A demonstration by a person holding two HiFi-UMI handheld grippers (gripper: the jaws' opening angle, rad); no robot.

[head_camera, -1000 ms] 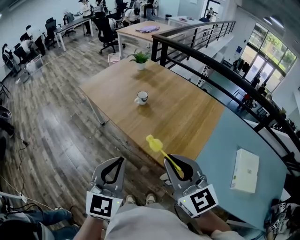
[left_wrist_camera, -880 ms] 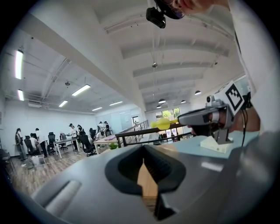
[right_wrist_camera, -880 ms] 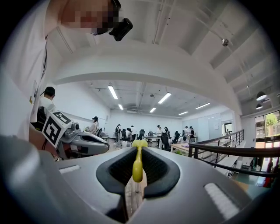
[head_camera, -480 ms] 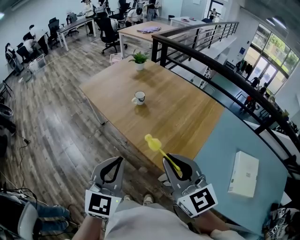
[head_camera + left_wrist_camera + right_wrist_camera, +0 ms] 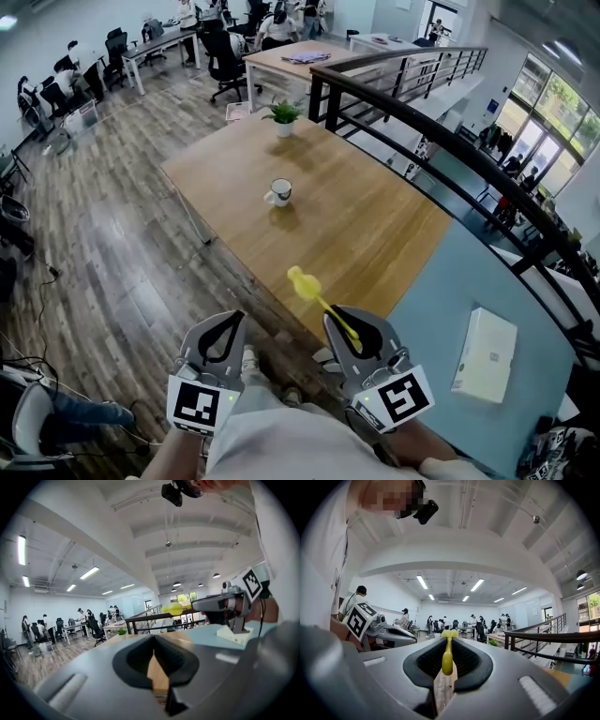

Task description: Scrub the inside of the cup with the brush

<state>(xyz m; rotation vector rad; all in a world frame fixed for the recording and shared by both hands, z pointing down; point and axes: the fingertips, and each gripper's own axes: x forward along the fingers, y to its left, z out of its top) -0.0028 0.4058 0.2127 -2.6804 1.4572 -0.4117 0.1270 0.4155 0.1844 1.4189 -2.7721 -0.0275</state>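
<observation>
Your right gripper point(image 5: 345, 321) has its fingers clamped on the yellow brush point(image 5: 304, 283); your left gripper point(image 5: 229, 324) has its fingers closed and empty.

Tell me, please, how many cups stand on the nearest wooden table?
1. The white cup stands alone toward the middle of the wooden table, nearer than the potted plant at its far edge; none seems hidden.

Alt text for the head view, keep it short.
The right gripper is shut on a yellow brush, the left gripper shut and empty, both held before a wooden table where a white cup stands.
</observation>
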